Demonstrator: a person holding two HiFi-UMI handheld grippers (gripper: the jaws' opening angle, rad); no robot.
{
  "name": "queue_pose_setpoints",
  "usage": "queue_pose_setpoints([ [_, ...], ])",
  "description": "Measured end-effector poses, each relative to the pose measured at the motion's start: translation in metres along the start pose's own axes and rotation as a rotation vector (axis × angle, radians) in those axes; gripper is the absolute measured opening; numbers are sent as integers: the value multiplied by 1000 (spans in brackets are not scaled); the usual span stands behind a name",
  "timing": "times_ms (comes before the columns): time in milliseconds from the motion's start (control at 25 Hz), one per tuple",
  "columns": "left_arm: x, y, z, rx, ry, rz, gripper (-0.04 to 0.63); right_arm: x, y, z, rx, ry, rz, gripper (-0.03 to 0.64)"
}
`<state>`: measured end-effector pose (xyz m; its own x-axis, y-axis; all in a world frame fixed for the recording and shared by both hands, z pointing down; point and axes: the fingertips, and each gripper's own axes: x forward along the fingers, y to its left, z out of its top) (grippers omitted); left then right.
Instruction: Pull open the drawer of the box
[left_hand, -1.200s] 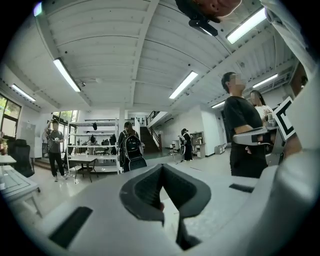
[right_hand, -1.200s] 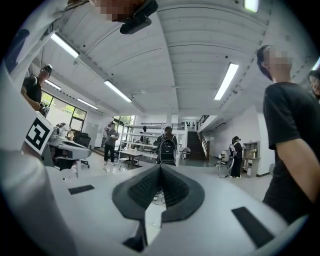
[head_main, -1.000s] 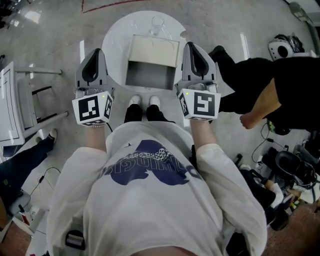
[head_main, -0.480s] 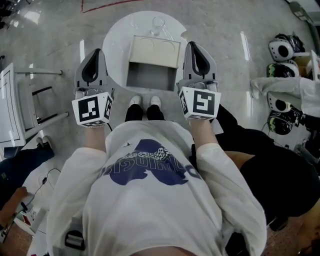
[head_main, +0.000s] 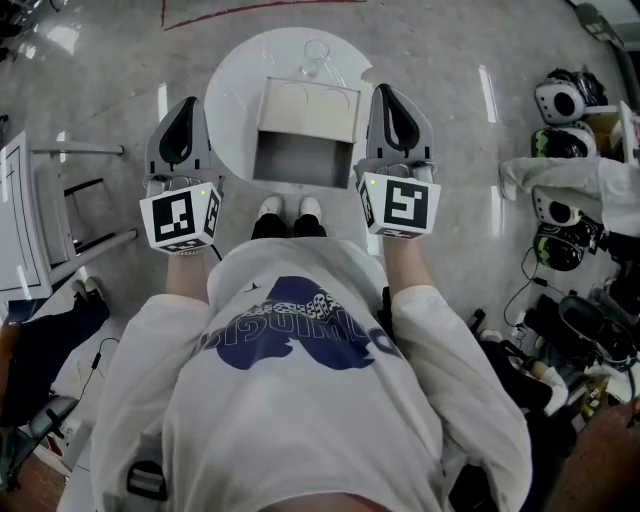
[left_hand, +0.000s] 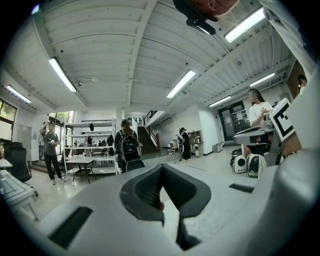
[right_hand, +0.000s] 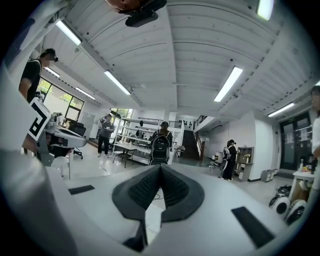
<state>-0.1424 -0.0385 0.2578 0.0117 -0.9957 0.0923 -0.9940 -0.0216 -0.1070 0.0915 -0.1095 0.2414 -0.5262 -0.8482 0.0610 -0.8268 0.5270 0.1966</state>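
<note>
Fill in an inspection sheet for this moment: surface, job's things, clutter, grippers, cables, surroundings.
Surface: round white table, in front of the person.
Job's things: cream box; its grey drawer appears pulled out toward the person.
Clutter: small clear object behind the box, kind unclear.
Grippers: left gripper and right gripper flank the box, both shut, empty.
Cables: thin black cable on the floor, right.
Surroundings: glossy grey floor; white-and-black helmet-like gear right; white metal rack left.
</note>
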Motion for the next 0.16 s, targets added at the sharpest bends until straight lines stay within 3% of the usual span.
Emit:
queue_pose_setpoints([
  [160, 7, 0, 1, 6, -1, -5, 8, 5, 0, -2, -6, 4, 1, -3],
])
